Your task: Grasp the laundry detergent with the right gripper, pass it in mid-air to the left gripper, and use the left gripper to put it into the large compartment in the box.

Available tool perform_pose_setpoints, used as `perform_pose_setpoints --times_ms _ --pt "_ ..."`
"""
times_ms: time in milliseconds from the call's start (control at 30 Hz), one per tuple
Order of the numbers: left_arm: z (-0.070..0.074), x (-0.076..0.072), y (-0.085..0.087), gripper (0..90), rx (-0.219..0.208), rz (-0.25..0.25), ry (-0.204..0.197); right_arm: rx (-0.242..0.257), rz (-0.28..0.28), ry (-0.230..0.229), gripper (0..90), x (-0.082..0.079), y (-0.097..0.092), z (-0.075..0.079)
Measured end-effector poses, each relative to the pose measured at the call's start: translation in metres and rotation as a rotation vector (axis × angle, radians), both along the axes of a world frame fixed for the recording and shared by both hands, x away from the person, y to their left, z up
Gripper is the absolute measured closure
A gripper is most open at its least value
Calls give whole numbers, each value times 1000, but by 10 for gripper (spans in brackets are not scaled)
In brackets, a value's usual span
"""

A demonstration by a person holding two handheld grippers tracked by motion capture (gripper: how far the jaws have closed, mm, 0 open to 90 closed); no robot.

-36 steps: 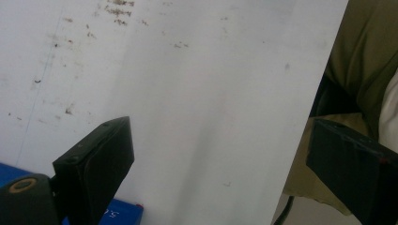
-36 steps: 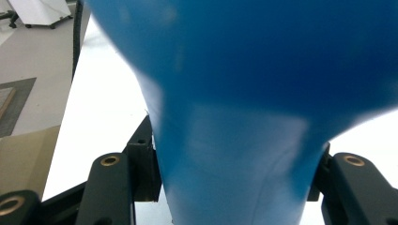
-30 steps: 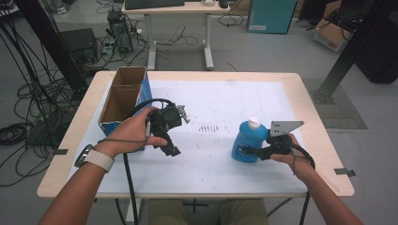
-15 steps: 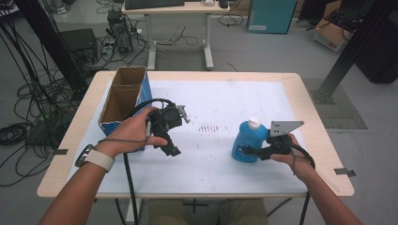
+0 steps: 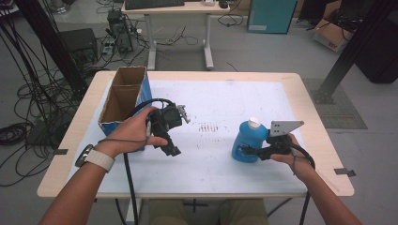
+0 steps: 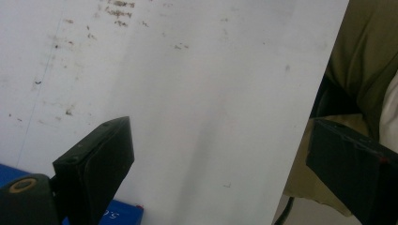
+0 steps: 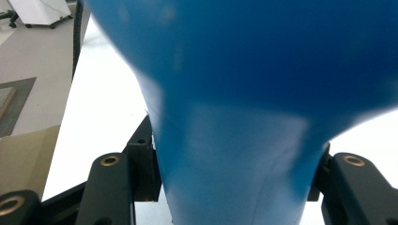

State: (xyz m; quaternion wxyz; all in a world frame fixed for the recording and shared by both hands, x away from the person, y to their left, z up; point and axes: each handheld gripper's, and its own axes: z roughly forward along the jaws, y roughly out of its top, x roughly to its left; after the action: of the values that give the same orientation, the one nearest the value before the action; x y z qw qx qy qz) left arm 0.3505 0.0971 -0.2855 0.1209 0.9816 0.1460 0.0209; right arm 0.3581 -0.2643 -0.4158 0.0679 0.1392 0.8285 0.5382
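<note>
**Two grippers, one bottle held**

Two grippers are in my hands. My right gripper (image 5: 256, 151), lower right of the high view, has its jaws closed on the blue bottle (image 5: 248, 140); in the right gripper view the bottle (image 7: 244, 117) sits pinched between them. It stands upright, white cap up, probably so nothing spills. My left gripper (image 5: 170, 140), left of centre, hangs over the table (image 5: 220, 101) with jaws wide apart and nothing between them, likely kept ready. The box (image 5: 123, 99) stands open at upper left, near the table's left edge. Bare white surface lies between the grippers and behind the bottle, so I judge there is room to move.
</note>
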Motion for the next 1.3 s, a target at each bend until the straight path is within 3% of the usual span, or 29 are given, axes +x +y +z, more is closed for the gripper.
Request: perform_pose_setpoints --times_ms 1300 --pt "2 1 2 84 3 -7 -15 -5 3 3 416 1 0 0"
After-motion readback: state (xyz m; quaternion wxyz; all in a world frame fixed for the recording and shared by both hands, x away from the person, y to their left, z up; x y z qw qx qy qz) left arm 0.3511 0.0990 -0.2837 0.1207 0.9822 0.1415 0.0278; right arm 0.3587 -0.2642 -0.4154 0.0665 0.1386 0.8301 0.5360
